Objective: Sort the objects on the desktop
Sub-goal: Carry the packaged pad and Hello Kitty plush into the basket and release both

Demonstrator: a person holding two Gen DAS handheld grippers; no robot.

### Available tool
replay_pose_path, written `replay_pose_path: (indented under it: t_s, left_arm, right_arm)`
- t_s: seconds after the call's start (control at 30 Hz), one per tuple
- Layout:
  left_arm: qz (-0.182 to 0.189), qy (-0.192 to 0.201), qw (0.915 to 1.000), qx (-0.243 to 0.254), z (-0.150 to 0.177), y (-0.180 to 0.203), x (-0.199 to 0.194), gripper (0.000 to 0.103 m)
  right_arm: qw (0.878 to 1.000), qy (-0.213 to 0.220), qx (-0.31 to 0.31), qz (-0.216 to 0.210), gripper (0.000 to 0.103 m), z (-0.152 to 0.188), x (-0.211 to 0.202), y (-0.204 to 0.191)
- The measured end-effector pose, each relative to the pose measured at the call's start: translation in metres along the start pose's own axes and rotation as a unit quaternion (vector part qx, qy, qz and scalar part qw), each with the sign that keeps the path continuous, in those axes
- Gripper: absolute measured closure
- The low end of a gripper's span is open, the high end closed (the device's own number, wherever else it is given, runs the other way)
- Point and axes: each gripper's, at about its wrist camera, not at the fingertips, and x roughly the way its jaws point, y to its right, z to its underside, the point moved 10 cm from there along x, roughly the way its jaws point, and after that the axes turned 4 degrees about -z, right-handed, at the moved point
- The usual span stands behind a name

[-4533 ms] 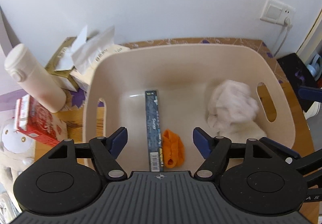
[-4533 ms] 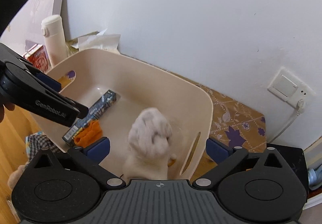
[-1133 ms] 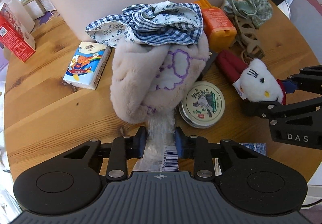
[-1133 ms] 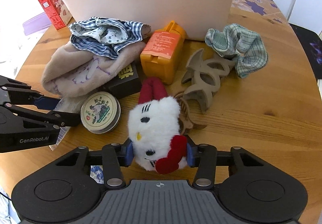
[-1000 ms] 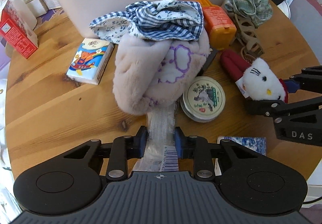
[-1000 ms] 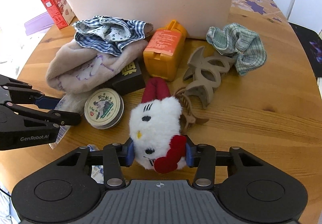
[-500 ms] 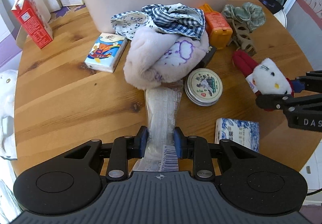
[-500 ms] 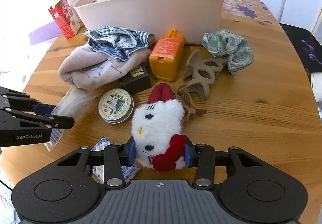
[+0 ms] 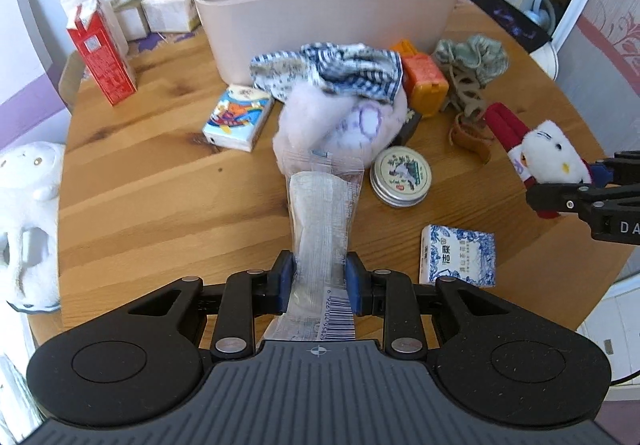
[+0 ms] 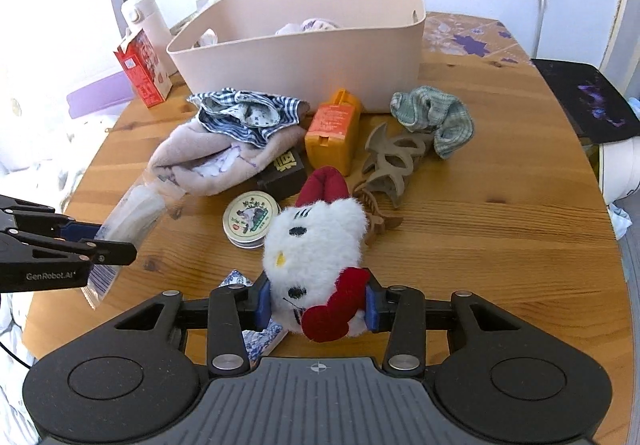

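Behind the clutter on our round wooden table (image 10: 500,229) stands the beige bin (image 10: 304,57), where sorted things go. Our right gripper (image 10: 316,305) is clamped on a white plush cat toy (image 10: 316,245), held clear of the tabletop. Our left gripper (image 9: 318,281) pinches a clear plastic packet (image 9: 324,221) near its barcode end. That slick, floppy packet could slide out, or its free end could snag the pink fleece (image 9: 344,125).
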Motion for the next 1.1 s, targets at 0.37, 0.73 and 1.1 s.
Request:
replay_pose_path:
  t_s: [0.37,0.73,1.1]
  left_arm:
    - [-0.015,0.057,0.998,-0.023,-0.018,-0.015,-0.038,0.076]
    - [-0.034,0.098,0.9937,-0.043,-0.053,-0.029,-0.059,0.076]
    - [-0.05,0.124,0.9887,-0.067,-0.102,-0.038,-0.065,0.076]
  right_arm:
    - [0.999,0.043,-0.002,0.004,0.063,-0.014,-0.038,-0.002]
    - [0.995,0.101,-0.021,0.017,0.063,-0.06,-0.076,0.013]
    - [0.991,0.132,-0.03,0.018,0.063,-0.107,-0.082,0.028]
